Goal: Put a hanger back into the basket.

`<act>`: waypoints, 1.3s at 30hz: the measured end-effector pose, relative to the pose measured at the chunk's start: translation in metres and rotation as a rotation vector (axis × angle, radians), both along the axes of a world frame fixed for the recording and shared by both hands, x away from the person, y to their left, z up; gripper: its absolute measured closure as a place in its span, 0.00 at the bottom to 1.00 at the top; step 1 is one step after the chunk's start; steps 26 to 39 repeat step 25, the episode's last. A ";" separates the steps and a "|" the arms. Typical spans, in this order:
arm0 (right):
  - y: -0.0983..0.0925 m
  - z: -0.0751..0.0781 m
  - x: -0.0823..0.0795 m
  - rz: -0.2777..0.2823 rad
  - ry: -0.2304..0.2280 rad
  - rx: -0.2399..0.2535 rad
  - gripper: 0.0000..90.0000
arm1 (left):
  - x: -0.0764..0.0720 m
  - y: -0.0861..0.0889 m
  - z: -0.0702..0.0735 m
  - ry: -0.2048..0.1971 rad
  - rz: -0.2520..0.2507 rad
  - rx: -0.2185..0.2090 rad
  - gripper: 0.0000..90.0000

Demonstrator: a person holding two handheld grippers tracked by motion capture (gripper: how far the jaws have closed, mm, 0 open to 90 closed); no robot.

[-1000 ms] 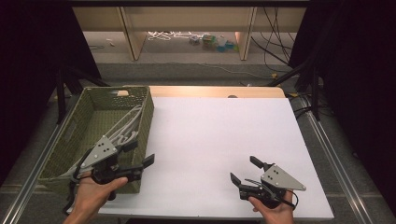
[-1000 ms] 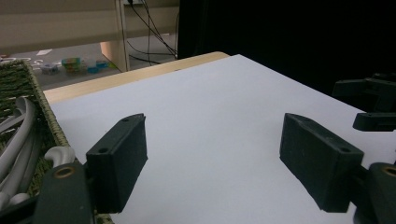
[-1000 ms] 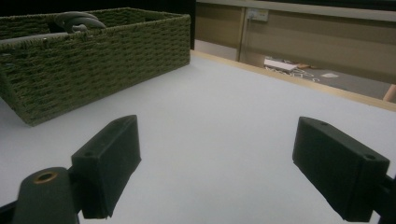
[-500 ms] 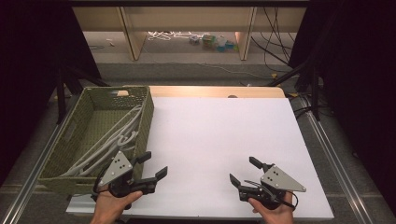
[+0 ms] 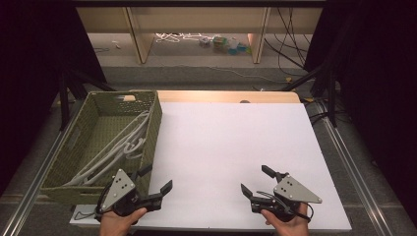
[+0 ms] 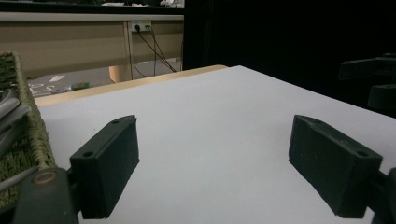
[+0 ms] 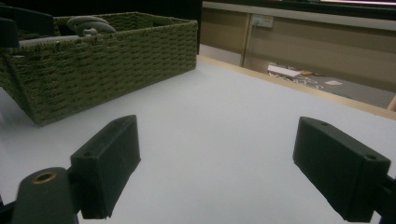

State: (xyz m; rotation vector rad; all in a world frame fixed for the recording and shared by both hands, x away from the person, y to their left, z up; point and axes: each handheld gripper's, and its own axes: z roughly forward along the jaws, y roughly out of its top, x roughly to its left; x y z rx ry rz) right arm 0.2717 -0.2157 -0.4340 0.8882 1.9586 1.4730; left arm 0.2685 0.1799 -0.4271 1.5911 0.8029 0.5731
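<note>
Two tools sit low over the near edge of the white surface [image 5: 226, 142]. We see the left tool [image 5: 155, 182], jaws wide and just opened further, nothing between them, just beside the near right corner of the green woven basket [image 5: 155, 118]. Grey hangers [image 5: 123, 147] lie inside the basket. The right tool [image 5: 255, 181], near right, also stands wide and empty.

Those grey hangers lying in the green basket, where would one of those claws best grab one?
Probably from above, on a straight grey arm of the top hanger. The hangers lie flat and tangled along the woven basket, whose walls block any sideways approach. The hooked ends near the middle look too crowded to pinch cleanly. The left gripper, open and empty, is nearest.
</note>
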 end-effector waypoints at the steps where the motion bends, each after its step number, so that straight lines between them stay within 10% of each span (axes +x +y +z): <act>1: 0.000 0.000 0.000 -0.003 -0.006 0.004 0.17 | 0.001 0.000 0.000 -0.006 -0.007 0.013 0.18; 39: 0.000 0.001 -0.001 0.006 -0.004 0.002 0.17 | 0.002 0.000 -0.002 -0.007 -0.002 0.029 0.18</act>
